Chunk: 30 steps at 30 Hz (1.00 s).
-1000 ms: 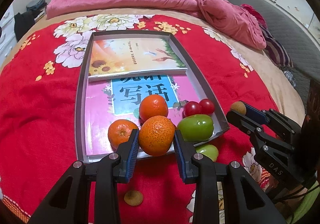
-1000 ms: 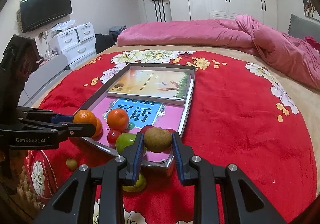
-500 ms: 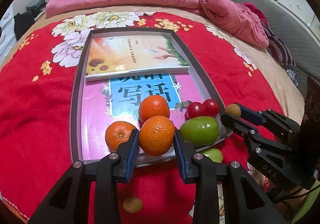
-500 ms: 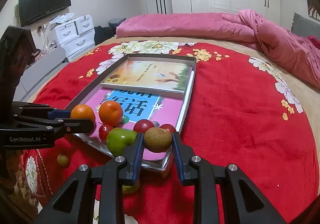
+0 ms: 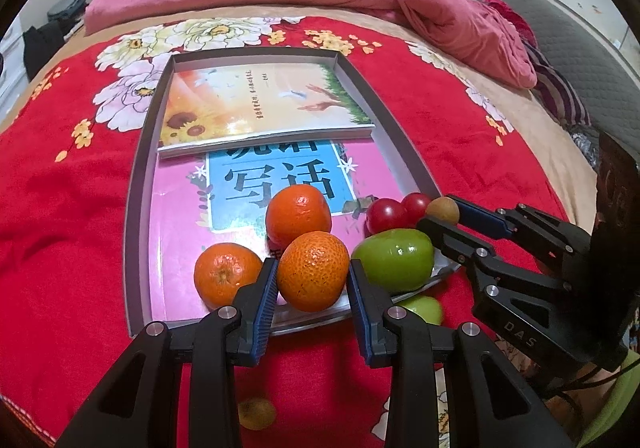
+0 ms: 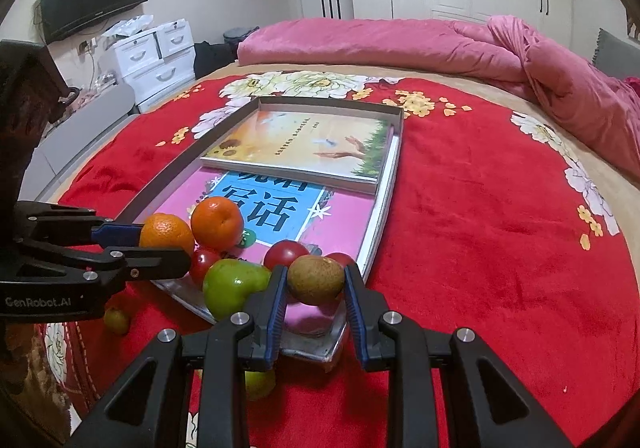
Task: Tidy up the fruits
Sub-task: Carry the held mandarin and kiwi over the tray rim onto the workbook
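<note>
Fingers (image 5: 264,296) of the left gripper (image 5: 313,288) are clamping a mandarin (image 5: 313,270), holding it at 6 o'clock of the tray (image 5: 136,208), just over the near rim. Two more oranges (image 5: 298,213) are lying beside it on the pink book (image 5: 176,216), a green fruit (image 5: 394,259) is sitting at 3 o'clock of it, and tomatoes (image 5: 386,214) are crowding beyond. If the fingers are opening this close to the rim, the mandarin is likely rolling back off onto the bed (image 5: 60,208), where a small brown fruit (image 5: 256,413) is already lying at 6 o'clock.

From the right wrist, the right gripper (image 6: 315,290) is pinching a kiwi (image 6: 316,279) over the tray's near corner (image 6: 320,352). That corner is looking bent and tilted on the soft bedding, so a release here is risking a roll-off. Tomatoes and the green fruit are packing the space at 9 o'clock, and the left gripper is hovering there too; a sideways move is risking a knock against either.
</note>
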### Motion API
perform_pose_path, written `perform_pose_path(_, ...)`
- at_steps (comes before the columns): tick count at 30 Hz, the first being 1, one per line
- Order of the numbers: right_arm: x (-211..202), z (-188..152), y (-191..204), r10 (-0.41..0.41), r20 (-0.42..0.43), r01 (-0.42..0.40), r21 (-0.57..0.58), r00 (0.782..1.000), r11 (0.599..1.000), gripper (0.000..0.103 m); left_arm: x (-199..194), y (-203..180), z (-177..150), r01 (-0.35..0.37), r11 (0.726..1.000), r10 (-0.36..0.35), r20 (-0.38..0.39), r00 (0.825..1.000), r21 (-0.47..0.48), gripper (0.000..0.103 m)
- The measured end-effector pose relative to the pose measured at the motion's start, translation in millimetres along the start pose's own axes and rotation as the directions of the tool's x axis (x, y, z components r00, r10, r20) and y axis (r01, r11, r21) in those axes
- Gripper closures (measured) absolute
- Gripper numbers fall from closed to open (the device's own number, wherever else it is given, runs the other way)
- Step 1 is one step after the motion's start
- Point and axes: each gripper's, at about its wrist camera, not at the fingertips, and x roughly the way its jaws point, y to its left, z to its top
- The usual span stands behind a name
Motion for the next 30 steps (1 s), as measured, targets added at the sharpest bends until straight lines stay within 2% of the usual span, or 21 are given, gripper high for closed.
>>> perform_pose_path(24,3,1,-7,0.046,0.001,-0.046,0.047,0.999,0.998,0.074,2,2,5,-0.003,0.999,0.003,-0.007,1.000,-0.035,0.068)
perform_pose_path(30,-3,-1,-7,0.042,0.016,-0.043,0.056,0.999,0.998,0.071,3,3,4,-0.001,0.999,0.001,-0.006,1.000,-0.037,0.068)
